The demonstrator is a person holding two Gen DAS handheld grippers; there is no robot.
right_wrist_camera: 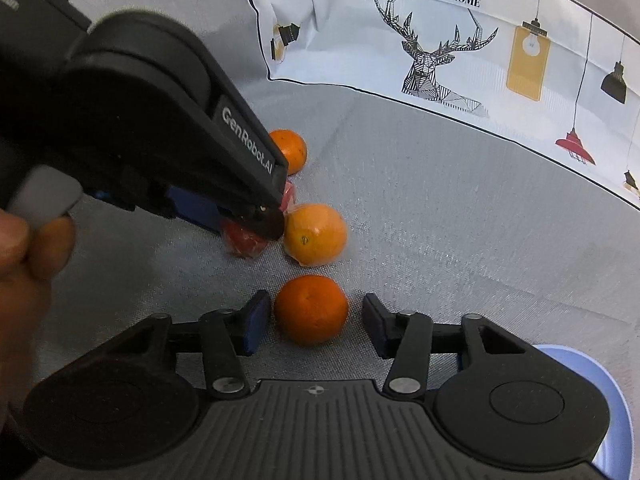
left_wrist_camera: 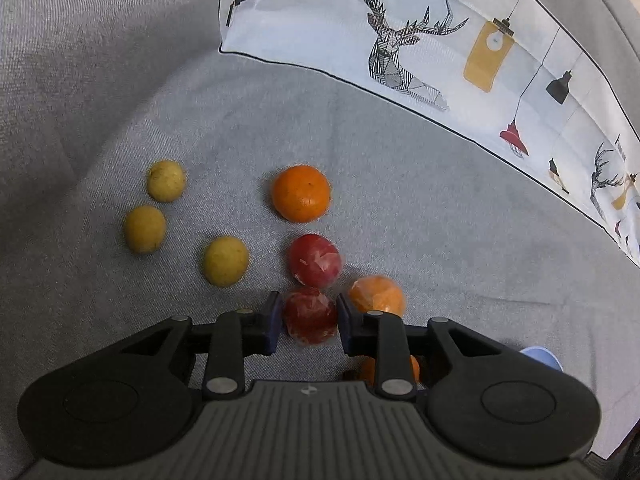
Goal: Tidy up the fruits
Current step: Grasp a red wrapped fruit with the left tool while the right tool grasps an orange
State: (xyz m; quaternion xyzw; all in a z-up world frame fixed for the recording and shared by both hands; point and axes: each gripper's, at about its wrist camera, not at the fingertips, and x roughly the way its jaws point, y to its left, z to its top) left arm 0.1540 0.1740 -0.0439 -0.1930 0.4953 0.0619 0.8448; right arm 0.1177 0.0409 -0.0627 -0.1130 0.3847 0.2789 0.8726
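Fruits lie on a grey sofa cushion (left_wrist_camera: 440,216). My left gripper (left_wrist_camera: 306,322) is shut on a wrapped red fruit (left_wrist_camera: 310,316). A second red fruit (left_wrist_camera: 315,260) lies just beyond it, an orange (left_wrist_camera: 301,193) farther on, a wrapped orange (left_wrist_camera: 376,296) to the right. Three yellow fruits (left_wrist_camera: 225,261) lie to the left. In the right wrist view my right gripper (right_wrist_camera: 312,324) is open around an orange (right_wrist_camera: 311,309), fingers apart from it. The left gripper body (right_wrist_camera: 160,128) fills the left side there, over the red fruit (right_wrist_camera: 244,242) beside the wrapped orange (right_wrist_camera: 315,234).
A white printed pillow (right_wrist_camera: 460,40) with a deer drawing leans along the sofa back. A light blue container rim (right_wrist_camera: 600,392) shows at the lower right, also in the left wrist view (left_wrist_camera: 542,358). A hand (right_wrist_camera: 20,264) holds the left gripper.
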